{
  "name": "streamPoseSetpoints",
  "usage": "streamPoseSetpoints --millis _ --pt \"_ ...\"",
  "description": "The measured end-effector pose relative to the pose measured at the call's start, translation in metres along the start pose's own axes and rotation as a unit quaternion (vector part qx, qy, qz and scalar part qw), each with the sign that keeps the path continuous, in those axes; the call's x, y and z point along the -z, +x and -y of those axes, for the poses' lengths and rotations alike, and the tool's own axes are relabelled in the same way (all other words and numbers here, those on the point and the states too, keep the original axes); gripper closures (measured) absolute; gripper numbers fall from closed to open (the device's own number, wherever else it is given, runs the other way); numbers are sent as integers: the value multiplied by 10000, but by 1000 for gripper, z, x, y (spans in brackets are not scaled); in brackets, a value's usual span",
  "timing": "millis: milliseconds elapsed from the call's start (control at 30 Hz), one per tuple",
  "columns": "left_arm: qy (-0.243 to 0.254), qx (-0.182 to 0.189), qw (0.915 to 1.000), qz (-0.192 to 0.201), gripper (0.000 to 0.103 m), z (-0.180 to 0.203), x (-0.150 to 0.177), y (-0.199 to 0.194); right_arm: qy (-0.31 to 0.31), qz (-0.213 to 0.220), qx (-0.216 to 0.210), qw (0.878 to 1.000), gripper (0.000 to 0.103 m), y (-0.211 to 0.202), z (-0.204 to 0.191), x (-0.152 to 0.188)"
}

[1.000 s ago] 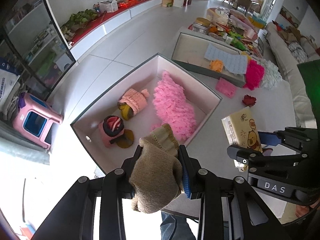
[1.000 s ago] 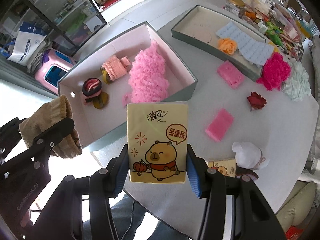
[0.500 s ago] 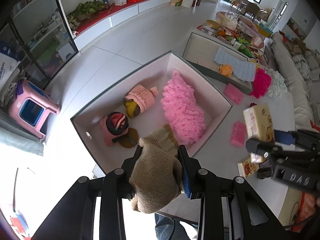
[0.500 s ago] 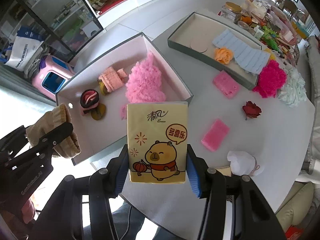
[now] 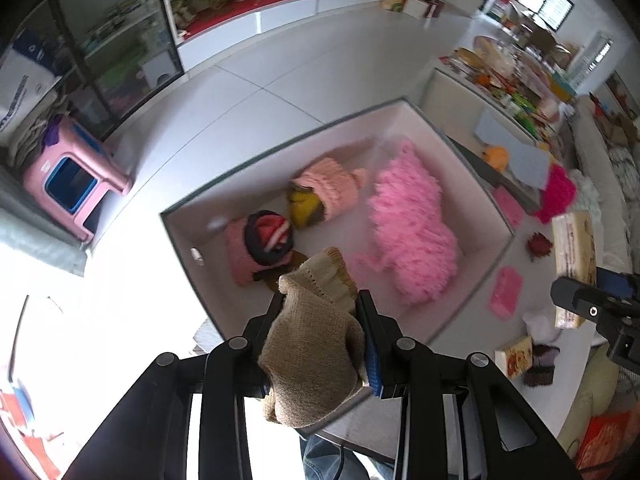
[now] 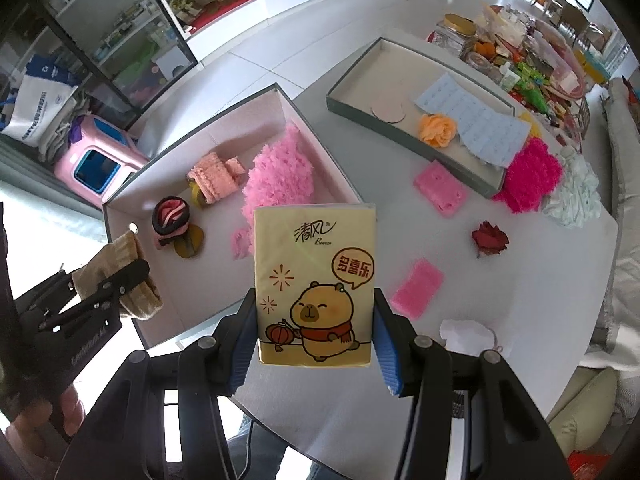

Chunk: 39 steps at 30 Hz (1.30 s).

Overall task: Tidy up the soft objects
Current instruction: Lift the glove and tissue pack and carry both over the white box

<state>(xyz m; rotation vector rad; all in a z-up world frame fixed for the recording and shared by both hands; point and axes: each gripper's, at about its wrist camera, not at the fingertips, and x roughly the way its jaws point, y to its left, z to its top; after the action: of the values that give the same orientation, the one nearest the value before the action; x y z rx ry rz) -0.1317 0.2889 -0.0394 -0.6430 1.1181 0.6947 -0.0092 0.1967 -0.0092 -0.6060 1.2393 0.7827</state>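
My left gripper [image 5: 320, 308] is shut on a tan knitted sock [image 5: 314, 344], held over the near corner of the big grey box [image 5: 182, 248]; the right wrist view shows the same sock [image 6: 120, 276] at the box's near edge. Inside the box lie a fluffy pink piece [image 5: 412, 228], a peach knitted hat [image 5: 332, 188] and a dark-and-red roll [image 5: 268, 236]. My right gripper [image 6: 316, 324] is shut on a yellow tissue pack [image 6: 316, 280] with a cartoon capybara, held above the white table [image 6: 520, 320]; it also shows as the tissue pack [image 5: 574, 256] in the left wrist view.
A shallow grey tray [image 6: 352, 92] holds an orange flower [image 6: 438, 130] and a blue sheet. Loose on the table: two pink sponges [image 6: 440, 192], a red rose [image 6: 490, 238], magenta fluff [image 6: 528, 174], white fluff [image 6: 572, 196], a white pouch [image 6: 468, 334]. A pink stool [image 6: 96, 164] stands below.
My left gripper with the sock has moved over the box's near corner and sunk a little, rolling slightly. The right gripper has drifted with the tissue pack and still holds it.
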Motion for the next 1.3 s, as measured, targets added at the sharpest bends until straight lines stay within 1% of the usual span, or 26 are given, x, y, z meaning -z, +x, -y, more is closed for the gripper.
streamPoseSetpoints --millis 200,467,667,800,933,1100,1300 --pt "-140 -62 9999 -22 68 -15 -2 6 -203 -100 -46 9997 47 11 -18 -12" --pt "-173 -104 9997 -115 68 -17 -9 22 -460 -296 -213 9983 47 34 -53 -20" --pt "-142 -328 9992 -175 68 -20 -12 34 -566 -529 -346 9964 47 56 -75 -26" --pt "-186 -368 9989 -231 68 -24 -13 41 -376 -715 -432 9958 47 70 -77 -30" --pt "-193 -379 9987 -280 68 -27 -14 47 -429 -797 -369 9952 47 80 -80 -32" --pt "-170 -403 9984 -344 68 -28 -15 54 -283 -988 -420 9938 47 92 -80 -34" --pt "-162 -388 9984 -389 68 -28 -17 58 -340 -1113 -408 9924 47 103 -82 -34"
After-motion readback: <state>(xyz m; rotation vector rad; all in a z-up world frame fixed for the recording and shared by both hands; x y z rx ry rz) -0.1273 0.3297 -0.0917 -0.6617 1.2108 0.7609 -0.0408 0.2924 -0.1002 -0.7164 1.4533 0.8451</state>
